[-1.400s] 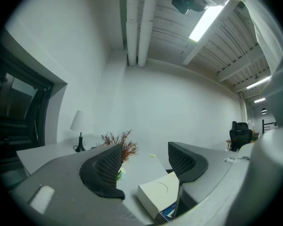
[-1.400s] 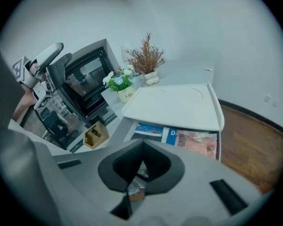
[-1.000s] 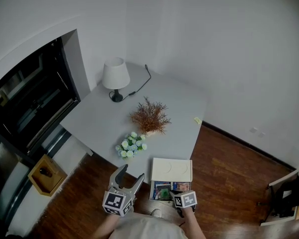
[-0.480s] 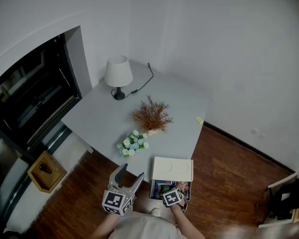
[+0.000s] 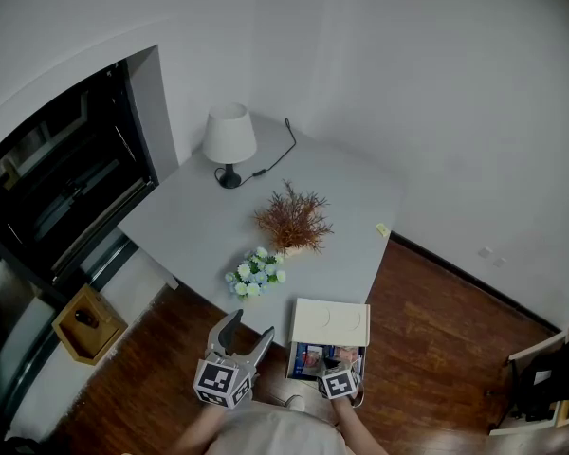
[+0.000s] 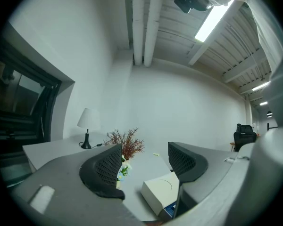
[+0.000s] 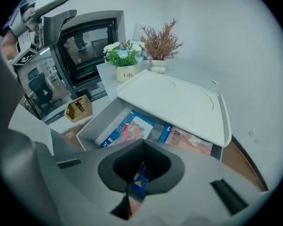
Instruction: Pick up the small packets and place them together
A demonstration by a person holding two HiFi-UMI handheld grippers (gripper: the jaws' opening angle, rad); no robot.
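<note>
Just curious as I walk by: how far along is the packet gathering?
Early, it seems: no gathered pile shows. In hand: the right gripper is closing its jaws on a blue packet over the open drawer; the left gripper is open, empty. Left: the other packets in the drawer.
</note>
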